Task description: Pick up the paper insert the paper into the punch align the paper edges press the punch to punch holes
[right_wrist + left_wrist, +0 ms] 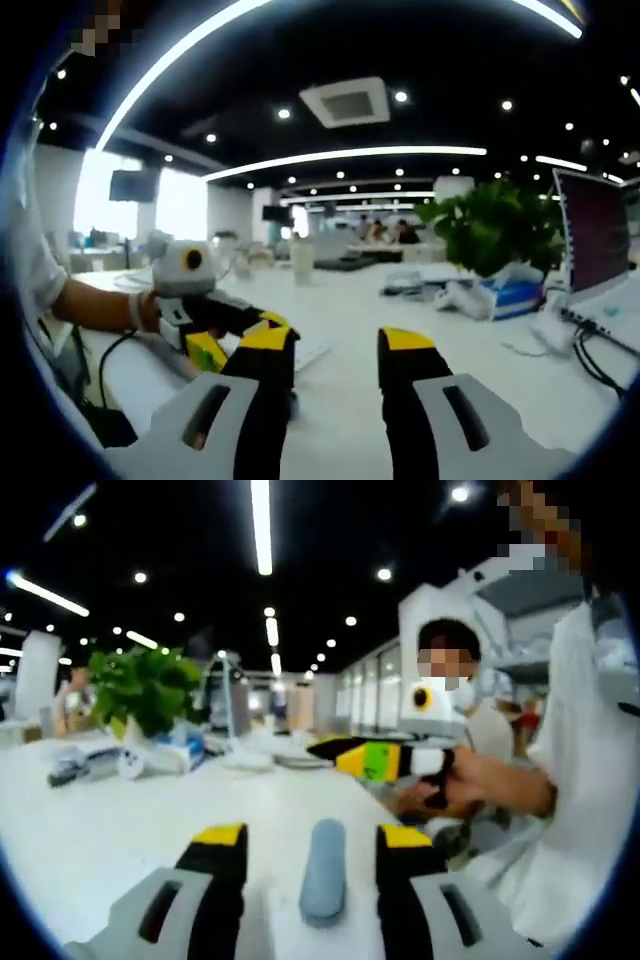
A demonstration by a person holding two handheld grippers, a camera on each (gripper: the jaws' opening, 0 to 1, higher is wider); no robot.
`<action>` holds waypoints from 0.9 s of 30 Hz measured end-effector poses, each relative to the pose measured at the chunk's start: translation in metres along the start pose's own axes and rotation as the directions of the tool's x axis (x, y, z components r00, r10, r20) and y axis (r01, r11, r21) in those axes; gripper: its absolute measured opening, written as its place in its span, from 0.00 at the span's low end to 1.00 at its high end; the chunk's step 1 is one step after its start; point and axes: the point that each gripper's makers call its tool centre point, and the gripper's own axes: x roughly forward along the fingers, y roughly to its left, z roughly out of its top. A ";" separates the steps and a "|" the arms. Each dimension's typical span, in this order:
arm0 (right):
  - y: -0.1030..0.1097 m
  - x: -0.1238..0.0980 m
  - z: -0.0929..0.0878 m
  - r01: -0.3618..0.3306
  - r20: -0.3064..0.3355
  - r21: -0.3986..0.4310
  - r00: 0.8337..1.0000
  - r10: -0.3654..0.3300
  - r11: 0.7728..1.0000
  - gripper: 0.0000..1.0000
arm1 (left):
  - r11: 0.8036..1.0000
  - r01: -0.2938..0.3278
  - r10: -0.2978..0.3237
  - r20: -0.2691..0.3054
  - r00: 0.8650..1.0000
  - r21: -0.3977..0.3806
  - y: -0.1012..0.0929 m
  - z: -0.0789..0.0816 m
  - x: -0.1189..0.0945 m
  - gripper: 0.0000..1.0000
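My left gripper (312, 836) is open over the white table (120, 820), its yellow-tipped jaws rising from the bottom of the left gripper view. A grey-blue oblong thing (323, 870) lies between them, untouched; I cannot tell if it is the punch. My right gripper (335, 340) is open too, with nothing between its jaws. A hand holds each one: the right gripper (345, 755) comes into the left gripper view from the right, and the left gripper (225, 320) shows at the left of the right gripper view. A flat white thing (312, 352), perhaps paper, lies beside it.
A potted green plant (148, 688) (500, 225) stands on the table among small white and blue items (490, 295). A screen (595, 235) and black cables (595, 365) sit at the right. A person in white (590, 780) stands close by.
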 end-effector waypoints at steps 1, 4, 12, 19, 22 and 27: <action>0.000 0.000 0.000 0.000 0.001 0.000 1.000 0.000 1.000 0.33 | 1.000 0.000 0.000 0.002 1.000 0.000 0.000 0.001 0.000 0.53; -0.002 -0.001 -0.001 0.003 -0.007 0.004 1.000 -0.003 1.000 0.35 | 1.000 0.000 0.000 -0.001 1.000 0.008 -0.002 0.002 0.000 0.54; -0.002 -0.008 -0.003 -0.010 -0.040 -0.017 0.999 0.010 1.000 0.41 | 0.999 -0.017 0.017 0.017 1.000 0.028 -0.008 0.016 -0.012 0.59; 0.005 -0.012 -0.011 -0.039 -0.077 -0.055 0.996 0.034 0.998 0.47 | 0.997 -0.076 0.075 0.042 0.996 0.019 -0.013 0.028 -0.042 0.64; 0.012 -0.014 -0.015 -0.076 -0.095 -0.075 0.993 0.068 0.994 0.48 | 0.992 -0.123 0.123 0.025 0.992 0.026 -0.016 0.025 -0.060 0.63; 0.024 -0.019 -0.019 -0.164 -0.109 -0.075 0.982 0.155 0.984 0.49 | 0.981 -0.189 0.191 -0.033 0.981 0.045 -0.023 0.004 -0.096 0.63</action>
